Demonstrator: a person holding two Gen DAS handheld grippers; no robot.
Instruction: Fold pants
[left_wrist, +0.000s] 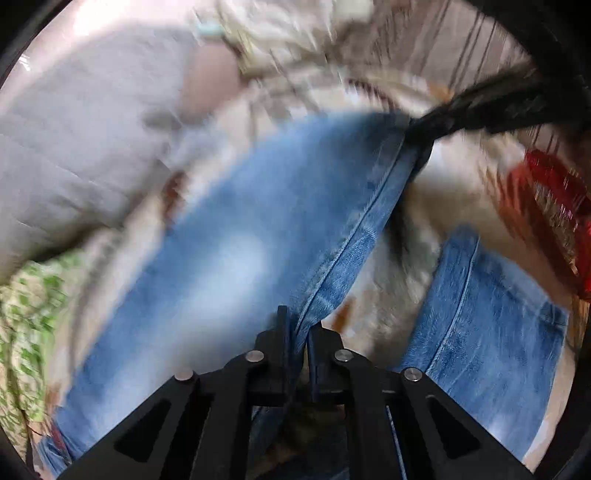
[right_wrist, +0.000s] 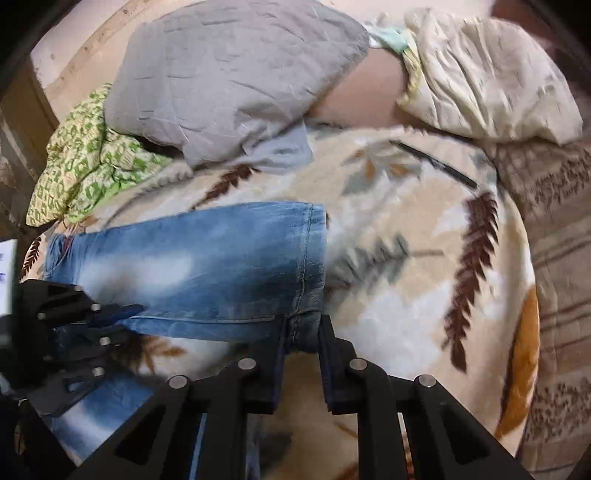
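Denim fills the near field of both views: the jeans (right_wrist: 207, 254) lie on a leaf-patterned fleece blanket (right_wrist: 424, 229), one leg stretched flat with its long axis running across the right wrist view, from the upper leg at the left edge to the stitched hem (right_wrist: 308, 258) near the middle. That leg's near edge is the line the coming fold seems to turn on, and both tools sit on it, well apart along its length. The right gripper (right_wrist: 303, 339) is at the hem corner, its fingers nearly together with the bunched hem cloth pinched between them. The left gripper (left_wrist: 295, 332) is farther up the leg, toward the thigh end, its fingers almost closed on the side seam (left_wrist: 354, 236), which rises out of the jaws and runs away up the frame in the left wrist view. So the leg lies ahead of both pairs of fingers, away from the person, and is gripped at two points on one edge. A second stretch of denim (left_wrist: 491, 332) lies to the right in the left view, apart from the held leg. A grey pillow (right_wrist: 229, 74) and a green-patterned cloth (right_wrist: 85, 162) rest beyond.
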